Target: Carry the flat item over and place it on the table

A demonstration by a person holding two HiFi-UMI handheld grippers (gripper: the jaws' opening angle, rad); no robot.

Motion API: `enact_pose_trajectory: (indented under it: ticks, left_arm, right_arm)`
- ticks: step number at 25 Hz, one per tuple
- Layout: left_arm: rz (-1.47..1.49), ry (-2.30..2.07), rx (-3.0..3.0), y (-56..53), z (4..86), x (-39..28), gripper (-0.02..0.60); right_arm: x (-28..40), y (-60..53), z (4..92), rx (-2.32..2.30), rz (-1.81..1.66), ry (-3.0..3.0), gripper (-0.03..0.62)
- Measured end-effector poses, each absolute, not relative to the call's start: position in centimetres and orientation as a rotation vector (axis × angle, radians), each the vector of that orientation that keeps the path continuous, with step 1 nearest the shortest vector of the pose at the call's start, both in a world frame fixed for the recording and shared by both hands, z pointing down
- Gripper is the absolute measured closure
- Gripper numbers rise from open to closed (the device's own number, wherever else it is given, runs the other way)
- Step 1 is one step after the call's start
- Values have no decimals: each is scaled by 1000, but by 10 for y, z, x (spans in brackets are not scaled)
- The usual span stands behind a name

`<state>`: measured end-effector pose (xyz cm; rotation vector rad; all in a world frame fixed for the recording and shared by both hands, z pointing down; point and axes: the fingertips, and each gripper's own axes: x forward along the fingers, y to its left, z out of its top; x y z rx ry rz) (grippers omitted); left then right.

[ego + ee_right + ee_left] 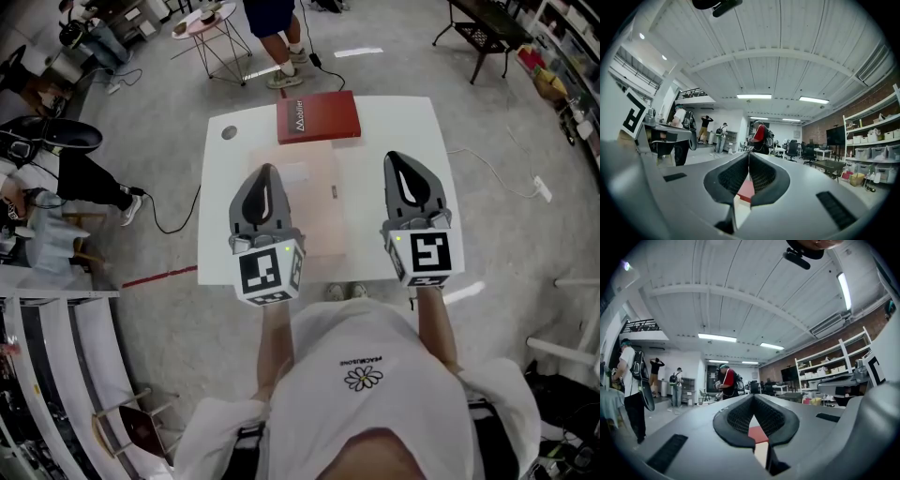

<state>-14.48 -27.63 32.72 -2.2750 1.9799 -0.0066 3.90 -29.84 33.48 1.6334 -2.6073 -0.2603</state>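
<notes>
A flat red box [318, 117] with white print lies at the far edge of the white table [412, 122]. A pale pink flat sheet [319, 211] lies in the table's middle. Both grippers are held level over the near half of the table. My left gripper [266, 173] is over the sheet's left edge, its jaws shut with nothing between them. My right gripper [399, 159] is to the right of the sheet, also shut and empty. A strip of the red box [758, 433] shows through the jaws in the left gripper view, and the red box [746, 190] shows the same way in the right gripper view.
A small grey disc [230, 133] sits near the table's far left corner. A person [277, 37] stands beyond the table beside a round side table [209, 25]. Another person [56, 173] sits at the left. A cable [173, 220] trails on the floor, and shelving [562, 56] is at the right.
</notes>
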Motion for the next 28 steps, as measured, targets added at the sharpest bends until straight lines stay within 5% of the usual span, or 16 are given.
enact_pose_trajectory:
  ticks: [28]
  left_arm:
    - [-32,1976,-2282,-270,333,-150,566]
  right_arm:
    - [39,-291,333,1653,-300,-2583,582]
